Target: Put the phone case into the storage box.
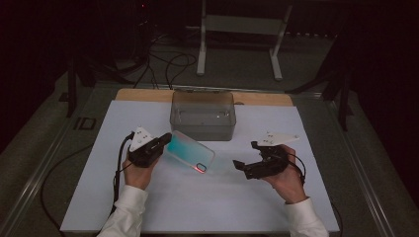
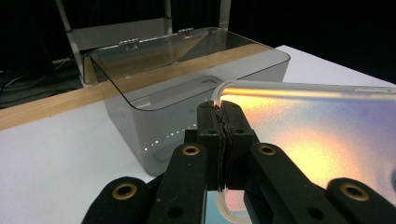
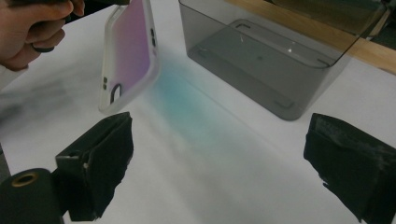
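A translucent phone case with a teal-to-pink sheen hangs above the white mat, held level by one short edge. My left gripper is shut on that edge; in the left gripper view its jaws pinch the case's rim, with the case spreading right. In the right gripper view the case hangs tilted at the upper left, camera cutout at its low end. My right gripper stands open with nothing between its fingers, a short way right of the case's free end.
A smoky clear plastic box stands open-topped at the back of the white mat, just beyond the case; it looks empty. A wooden board edge runs behind it. Cables trail left of the table.
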